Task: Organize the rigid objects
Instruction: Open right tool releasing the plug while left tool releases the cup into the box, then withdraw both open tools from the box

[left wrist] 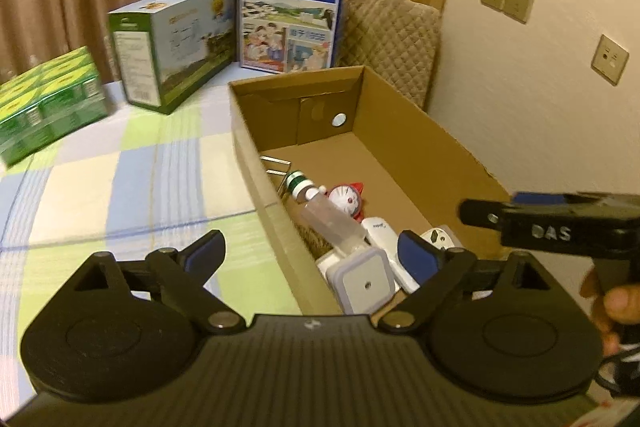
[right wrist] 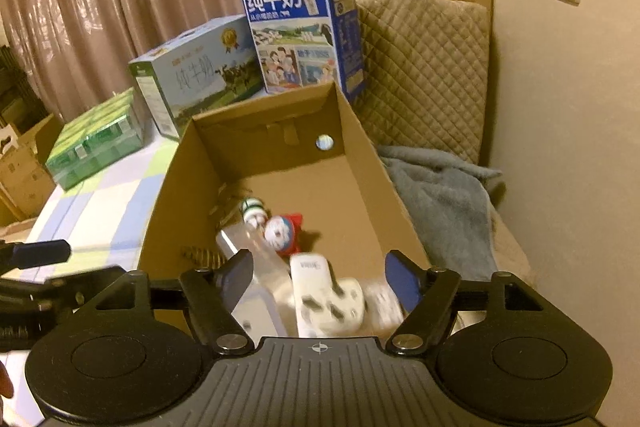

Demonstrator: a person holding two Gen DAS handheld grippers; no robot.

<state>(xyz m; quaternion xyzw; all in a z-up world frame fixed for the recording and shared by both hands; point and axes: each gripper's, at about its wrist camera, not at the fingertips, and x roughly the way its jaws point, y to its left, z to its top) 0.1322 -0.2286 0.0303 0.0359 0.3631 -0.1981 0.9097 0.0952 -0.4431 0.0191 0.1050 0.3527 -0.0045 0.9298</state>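
An open cardboard box lies on the checked bed sheet. Inside it lie a clear bottle with a green-white cap, a Doraemon toy, a square grey-white plug, white adapters and a metal clip. My left gripper is open and empty over the box's near left wall. My right gripper is open and empty above the box's near end. Part of the right gripper's body shows in the left wrist view.
Two milk cartons and a green pack of cans stand at the far side of the bed. A quilted cushion and grey blanket lie to the right of the box, by the wall.
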